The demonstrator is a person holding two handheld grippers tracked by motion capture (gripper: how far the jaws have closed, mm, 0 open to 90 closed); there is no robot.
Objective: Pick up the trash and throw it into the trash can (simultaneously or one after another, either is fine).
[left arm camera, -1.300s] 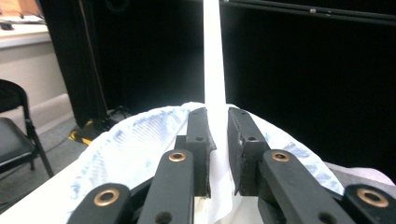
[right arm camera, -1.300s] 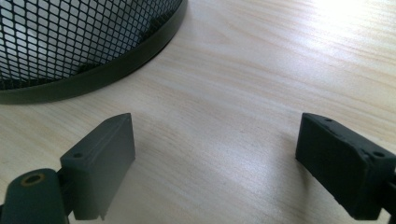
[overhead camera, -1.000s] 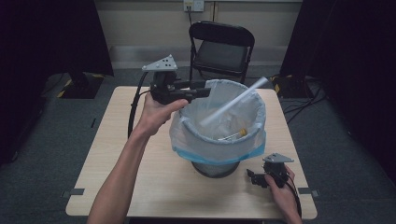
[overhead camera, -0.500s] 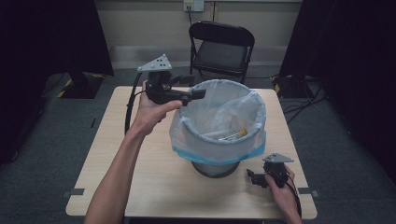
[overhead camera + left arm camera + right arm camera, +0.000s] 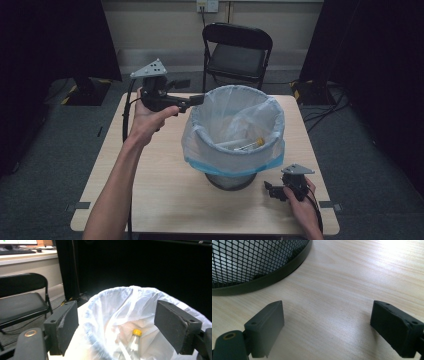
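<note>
Since a second ago the left gripper point(image 5: 192, 100) has let go of the long white tube, which now lies inside the lined mesh bin point(image 5: 233, 145). The gripper has drawn back just left of the bag's rim, jaws spread and empty. In the bin, a yellow-capped tube point(image 5: 134, 341) rests. The right gripper point(image 5: 272, 191) lies on the table point(image 5: 165, 185) beside the bin's base, jaws apart, empty.

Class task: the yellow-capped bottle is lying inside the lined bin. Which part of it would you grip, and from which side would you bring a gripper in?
Grip the bottle across its clear body, just below the yellow cap, coming straight down through the bin's open top. It lies tilted among other discards, and the mesh wall and liner block any sideways approach. The open left gripper at the rim is probably the nearer one.
</note>
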